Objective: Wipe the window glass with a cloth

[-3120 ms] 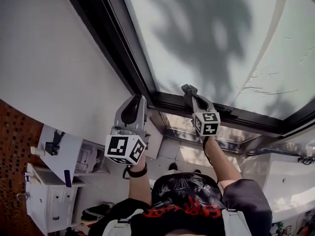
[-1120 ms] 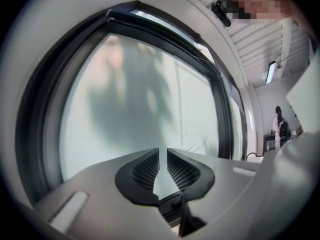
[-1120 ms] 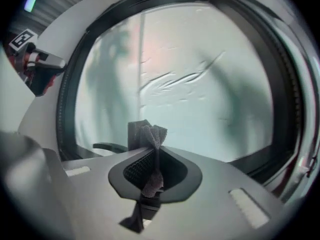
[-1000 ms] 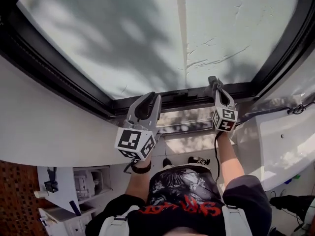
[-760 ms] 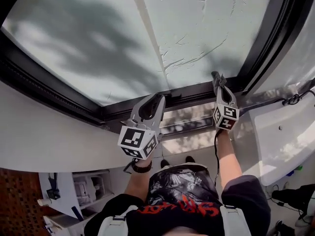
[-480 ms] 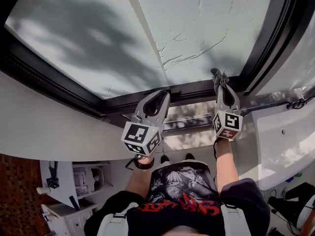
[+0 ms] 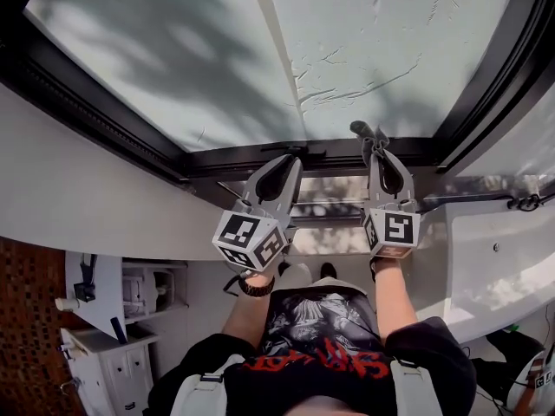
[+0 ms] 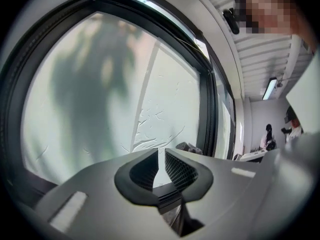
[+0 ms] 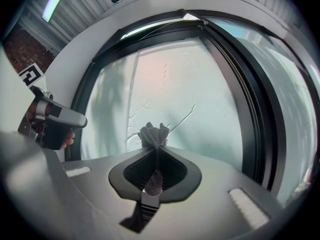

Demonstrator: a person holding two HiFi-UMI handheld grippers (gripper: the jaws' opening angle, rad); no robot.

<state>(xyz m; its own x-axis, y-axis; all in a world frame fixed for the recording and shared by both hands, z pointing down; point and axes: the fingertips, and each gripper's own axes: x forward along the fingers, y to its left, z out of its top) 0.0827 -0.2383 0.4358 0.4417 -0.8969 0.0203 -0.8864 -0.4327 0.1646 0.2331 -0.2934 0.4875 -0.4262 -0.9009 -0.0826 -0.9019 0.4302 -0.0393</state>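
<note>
**Two grippers at the pane's lower edge**

Writing: red print on the shirt (image 7: 323, 355), too blurred to read. Gripper cubes carry black-and-white square markers.

Edges, head view: glass (image 7: 217, 50) fills the upper frame. It is frosted, with leaf shadow at upper left, a pale seam (image 7: 282, 55) running down its middle and crinkled lines (image 7: 355, 81) right of that. A black frame (image 7: 325, 156) bounds it along the bottom and up the right side. White wall (image 7: 78, 198) lies at left. Open pane above both tools.

Left gripper (image 7: 290, 158): centre frame, tips at the bottom frame. Jaws a narrow slit apart, nothing between them.

Right gripper (image 7: 375, 146): just right of the left one, apart from it. Jaws clamped on the cloth (image 7: 365, 131), a dark grey tuft bunched past the tips. Cloth sits at the glass's lower edge, just above the frame. Cannot tell whether it touches the glass.
</note>
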